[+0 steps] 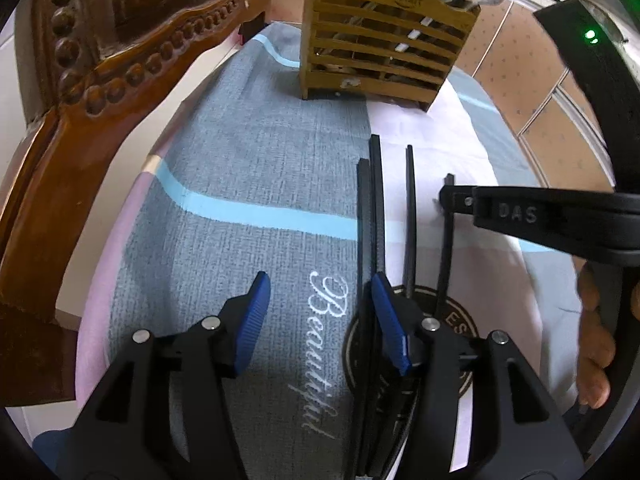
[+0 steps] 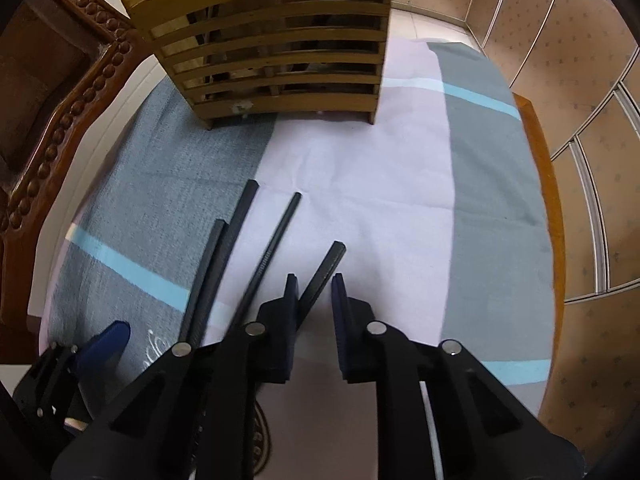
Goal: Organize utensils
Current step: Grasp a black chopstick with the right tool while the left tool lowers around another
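Right gripper straddles the rightmost black chopstick, not yet clenched; left gripper hangs released beside the others.

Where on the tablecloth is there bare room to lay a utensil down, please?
Free: the grey cloth left of the black chopsticks, up to the carved wooden chair; also the white and grey cloth right of the chopsticks, between the bamboo holder and the table edge. Crowded: around the chopsticks, where both grippers work.
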`<state>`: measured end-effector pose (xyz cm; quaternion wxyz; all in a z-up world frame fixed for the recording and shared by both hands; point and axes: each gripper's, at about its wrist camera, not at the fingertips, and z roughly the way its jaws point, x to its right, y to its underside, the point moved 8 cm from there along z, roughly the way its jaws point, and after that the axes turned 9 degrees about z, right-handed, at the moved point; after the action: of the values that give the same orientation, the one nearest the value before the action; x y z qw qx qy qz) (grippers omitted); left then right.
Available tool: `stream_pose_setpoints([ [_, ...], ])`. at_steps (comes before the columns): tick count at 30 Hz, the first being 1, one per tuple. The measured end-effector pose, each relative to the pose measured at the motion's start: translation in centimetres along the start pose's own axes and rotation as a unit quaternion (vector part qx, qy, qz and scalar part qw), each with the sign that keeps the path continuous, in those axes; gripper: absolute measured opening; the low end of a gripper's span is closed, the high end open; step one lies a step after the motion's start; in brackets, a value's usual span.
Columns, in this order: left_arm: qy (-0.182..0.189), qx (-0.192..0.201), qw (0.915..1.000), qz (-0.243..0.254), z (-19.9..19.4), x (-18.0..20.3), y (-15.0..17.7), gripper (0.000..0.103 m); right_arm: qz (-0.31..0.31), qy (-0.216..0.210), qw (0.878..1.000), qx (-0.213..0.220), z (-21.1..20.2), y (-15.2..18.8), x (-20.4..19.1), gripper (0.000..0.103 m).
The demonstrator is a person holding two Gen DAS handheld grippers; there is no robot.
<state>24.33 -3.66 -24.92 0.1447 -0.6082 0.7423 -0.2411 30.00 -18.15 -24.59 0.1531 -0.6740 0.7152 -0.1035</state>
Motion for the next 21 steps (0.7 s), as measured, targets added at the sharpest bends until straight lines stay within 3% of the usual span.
stream_pose_setpoints([
  [4, -0.009, -0.001, 0.9999, 0.005, 0.2, 0.3, -0.1, 0.058, 0.006, -0.004, 1.000, -0.001, -0.6, 1.3, 0.7, 0.017],
  [17, -0.042, -0.012, 0.9990, -0.007, 0.4, -0.5, 0.2, 0.059, 0.007, 0.000, 1.000, -0.001, 0.0, 0.9, 1.2, 0.017],
  [21, -0.072, -0.026, 0.9970, 0.008, 1.2, 0.4, -0.4, 0.057, -0.002, 0.019, 1.000, -0.002, 0.2, 1.1, 0.6, 0.018],
])
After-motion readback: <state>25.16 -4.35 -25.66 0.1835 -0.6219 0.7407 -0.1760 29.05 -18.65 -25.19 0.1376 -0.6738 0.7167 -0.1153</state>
